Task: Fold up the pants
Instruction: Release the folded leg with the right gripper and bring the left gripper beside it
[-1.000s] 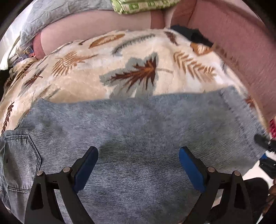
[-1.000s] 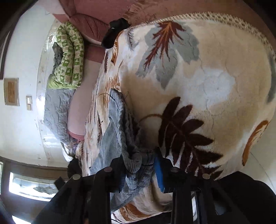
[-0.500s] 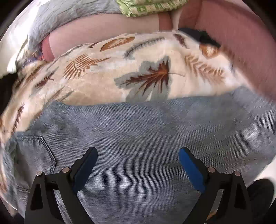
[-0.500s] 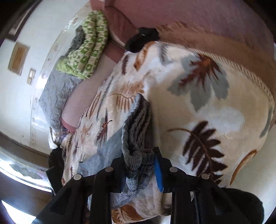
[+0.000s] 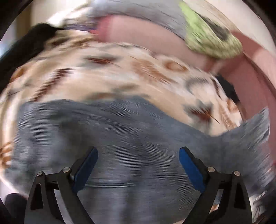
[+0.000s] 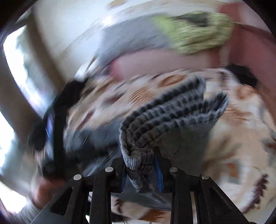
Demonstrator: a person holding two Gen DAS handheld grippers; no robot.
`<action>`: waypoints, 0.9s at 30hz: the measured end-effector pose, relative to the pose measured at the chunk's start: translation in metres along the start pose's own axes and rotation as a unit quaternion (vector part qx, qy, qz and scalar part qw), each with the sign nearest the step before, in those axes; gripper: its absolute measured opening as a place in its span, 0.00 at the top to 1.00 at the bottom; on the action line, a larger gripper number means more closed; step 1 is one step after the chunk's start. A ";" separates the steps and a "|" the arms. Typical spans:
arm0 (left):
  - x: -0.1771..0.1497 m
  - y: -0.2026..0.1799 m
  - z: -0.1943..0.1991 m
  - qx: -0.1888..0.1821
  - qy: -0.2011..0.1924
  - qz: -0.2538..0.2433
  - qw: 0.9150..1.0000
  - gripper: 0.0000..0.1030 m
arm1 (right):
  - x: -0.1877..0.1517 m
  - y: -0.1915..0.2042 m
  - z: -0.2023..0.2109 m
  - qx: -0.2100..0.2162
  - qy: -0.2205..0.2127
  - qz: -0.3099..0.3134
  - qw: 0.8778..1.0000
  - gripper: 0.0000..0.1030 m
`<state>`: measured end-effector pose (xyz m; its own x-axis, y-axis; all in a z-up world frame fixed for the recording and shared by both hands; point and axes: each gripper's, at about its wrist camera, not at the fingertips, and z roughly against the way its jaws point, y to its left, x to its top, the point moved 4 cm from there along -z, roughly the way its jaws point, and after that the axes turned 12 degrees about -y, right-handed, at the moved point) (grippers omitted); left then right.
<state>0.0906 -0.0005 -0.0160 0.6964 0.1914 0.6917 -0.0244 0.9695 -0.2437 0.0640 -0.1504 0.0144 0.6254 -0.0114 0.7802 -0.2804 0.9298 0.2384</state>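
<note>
Right gripper (image 6: 140, 172): jaws drawn close together, clamped on a bunched, ribbed edge of the grey-blue jeans (image 6: 165, 118); the cloth fills the narrow gap between the blue pads (image 6: 159, 174) and hangs a little below them.
Gripped cloth: from the right jaws the stacked folds fan up and away to the right, clear of the blanket (image 6: 232, 137) beneath.
Left gripper (image 5: 138, 165): jaws spread wide, nothing between them; blue pads (image 5: 85, 169) stand apart over the flat denim; whether the tips touch the cloth cannot be told.
Jeans under left jaws (image 5: 120, 137): spread flat, reaching from below the jaws ahead to just past the fingertips; a stitched seam line lies between the jaws, close in; one end rises at far right.
Blanket ahead of left jaws (image 5: 120, 69): cream with brown and grey leaf print, lying under the jeans and running beyond them.
Beyond the blanket: pink bedding (image 5: 146, 37), then a grey quilt (image 5: 138, 12) and a green patterned bundle (image 5: 212, 41) to the far right.
Black item (image 5: 227, 89): right of the jaws, at the blanket's far edge; kind unclear.
Sharpness: both views heavily blurred.
</note>
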 end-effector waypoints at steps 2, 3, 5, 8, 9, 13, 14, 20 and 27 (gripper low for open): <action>0.006 0.032 0.014 0.022 -0.013 0.014 1.000 0.08 | -0.031 0.022 -0.033 0.016 0.044 0.021 0.999 0.69; 0.007 0.045 0.020 0.033 -0.017 0.021 0.999 0.08 | -0.047 0.028 -0.048 0.020 0.070 0.027 0.997 0.65; 0.007 0.054 0.026 0.032 -0.016 0.025 0.999 0.08 | -0.074 0.031 -0.066 0.027 0.091 0.020 0.995 0.58; 0.005 0.045 0.033 0.007 -0.014 0.015 1.000 0.08 | -0.069 0.026 -0.039 0.053 0.056 -0.009 0.997 0.31; 0.005 0.035 0.036 -0.010 -0.015 0.010 1.000 0.08 | -0.066 0.017 -0.026 0.062 0.038 -0.035 0.997 0.31; 0.005 -0.010 0.043 -0.083 -0.008 -0.002 0.996 0.08 | -0.055 -0.040 0.015 0.082 -0.019 -0.167 0.982 0.27; 0.003 -0.018 0.045 -0.101 -0.006 -0.003 0.995 0.08 | -0.057 -0.062 0.021 0.089 -0.027 -0.215 0.972 0.25; -0.064 -0.050 -0.011 -0.123 0.147 0.005 0.981 0.12 | -0.094 -0.125 0.003 0.122 0.021 -0.373 0.920 0.24; -0.044 -0.032 0.030 -0.193 0.134 0.131 0.963 0.13 | -0.094 -0.138 0.006 0.139 0.004 -0.395 0.908 0.24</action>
<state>0.0388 -0.0357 -0.0180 0.8637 0.3263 0.3842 0.0071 0.7543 -0.6565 0.0392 -0.2796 -0.0887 0.7163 -0.6307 0.2987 0.0847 0.5035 0.8599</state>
